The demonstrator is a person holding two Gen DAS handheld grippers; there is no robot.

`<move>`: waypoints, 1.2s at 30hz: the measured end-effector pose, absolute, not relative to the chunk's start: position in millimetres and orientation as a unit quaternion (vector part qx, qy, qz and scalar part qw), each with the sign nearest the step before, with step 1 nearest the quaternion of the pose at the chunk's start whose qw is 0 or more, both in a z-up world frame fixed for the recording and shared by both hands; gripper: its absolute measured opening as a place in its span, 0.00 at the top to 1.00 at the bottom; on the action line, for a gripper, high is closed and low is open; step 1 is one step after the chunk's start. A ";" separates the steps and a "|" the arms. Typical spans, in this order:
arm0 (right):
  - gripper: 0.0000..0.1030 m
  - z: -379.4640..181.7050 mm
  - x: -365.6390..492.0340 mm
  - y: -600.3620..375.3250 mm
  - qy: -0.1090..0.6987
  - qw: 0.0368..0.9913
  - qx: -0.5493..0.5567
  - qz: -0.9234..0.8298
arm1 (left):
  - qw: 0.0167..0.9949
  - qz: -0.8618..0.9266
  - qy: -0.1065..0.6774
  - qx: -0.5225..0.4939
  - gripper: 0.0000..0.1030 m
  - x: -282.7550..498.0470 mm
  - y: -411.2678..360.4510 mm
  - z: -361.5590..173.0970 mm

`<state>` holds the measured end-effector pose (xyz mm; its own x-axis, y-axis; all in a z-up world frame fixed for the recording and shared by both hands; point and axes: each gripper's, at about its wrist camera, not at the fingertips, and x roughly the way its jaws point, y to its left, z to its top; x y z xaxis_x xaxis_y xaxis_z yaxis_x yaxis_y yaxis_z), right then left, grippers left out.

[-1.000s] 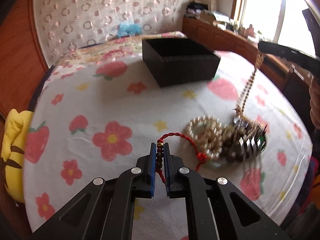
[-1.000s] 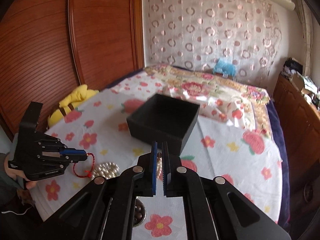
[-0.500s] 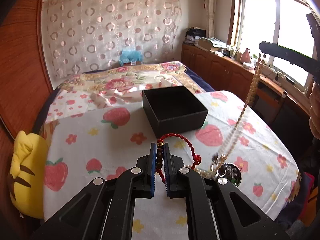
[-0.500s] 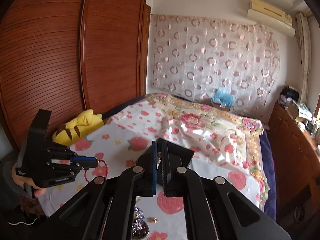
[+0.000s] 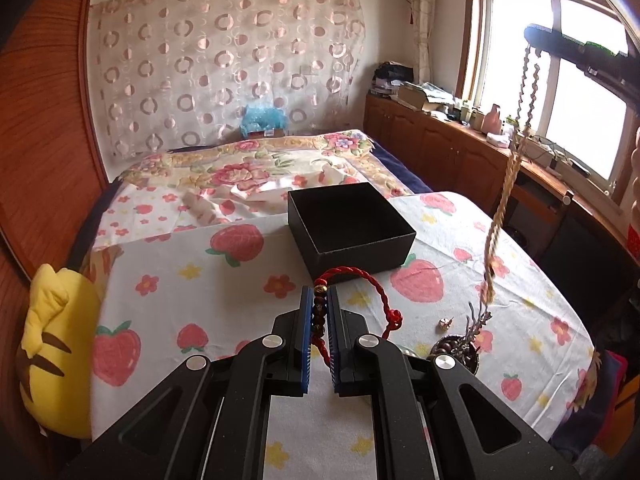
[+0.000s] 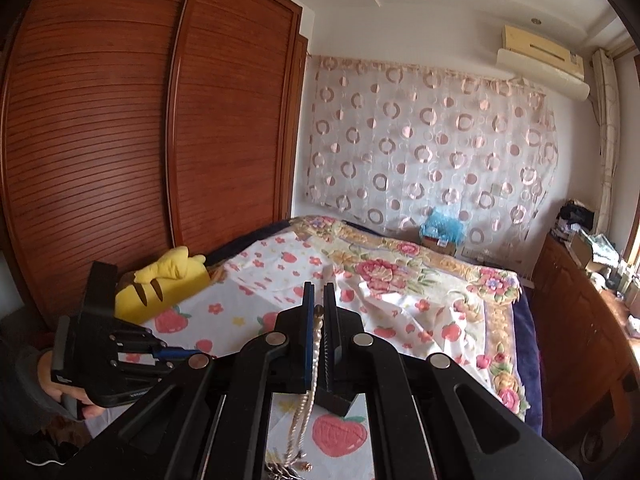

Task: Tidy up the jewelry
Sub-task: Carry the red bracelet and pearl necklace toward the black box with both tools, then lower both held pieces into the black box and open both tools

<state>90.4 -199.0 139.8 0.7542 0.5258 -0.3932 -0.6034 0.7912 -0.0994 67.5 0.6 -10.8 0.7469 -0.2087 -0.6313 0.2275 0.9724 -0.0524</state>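
My left gripper [image 5: 319,294] is shut on a red cord bracelet [image 5: 360,280] with dark beads, held above the table in front of the open black box [image 5: 350,226]. My right gripper [image 6: 319,292] is shut on a pearl necklace [image 6: 310,380]; it hangs down long and also shows in the left wrist view [image 5: 508,184], its tasselled end just above a small heap of jewelry [image 5: 460,350] at the table's right front. The right gripper also shows in the left wrist view [image 5: 538,40], high at the upper right.
The table wears a strawberry-and-flower cloth [image 5: 240,280]. A yellow plush toy [image 5: 56,352] lies at its left edge. A bed [image 5: 256,168] stands behind, a wooden wardrobe [image 6: 140,140] at the left, a wooden cabinet [image 5: 460,152] under the window.
Both grippers have risen. The red bracelet came up off the jewelry heap. The pearl necklace was drawn up until it hangs almost free of the heap.
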 end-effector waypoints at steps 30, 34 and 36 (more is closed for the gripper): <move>0.95 132.4 167.7 -187.3 0.187 0.930 -0.129 0.289 | 0.935 -0.123 0.332 0.003 0.94 159.1 -18.2 -4.3; 0.95 115.8 190.8 -184.2 0.206 0.924 -0.121 0.297 | 0.934 -0.124 0.335 0.004 0.94 174.6 -19.3 -5.4; 0.95 101.0 199.0 -182.8 0.221 0.921 -0.117 0.300 | 0.933 -0.124 0.337 0.006 0.94 180.8 -20.5 -5.6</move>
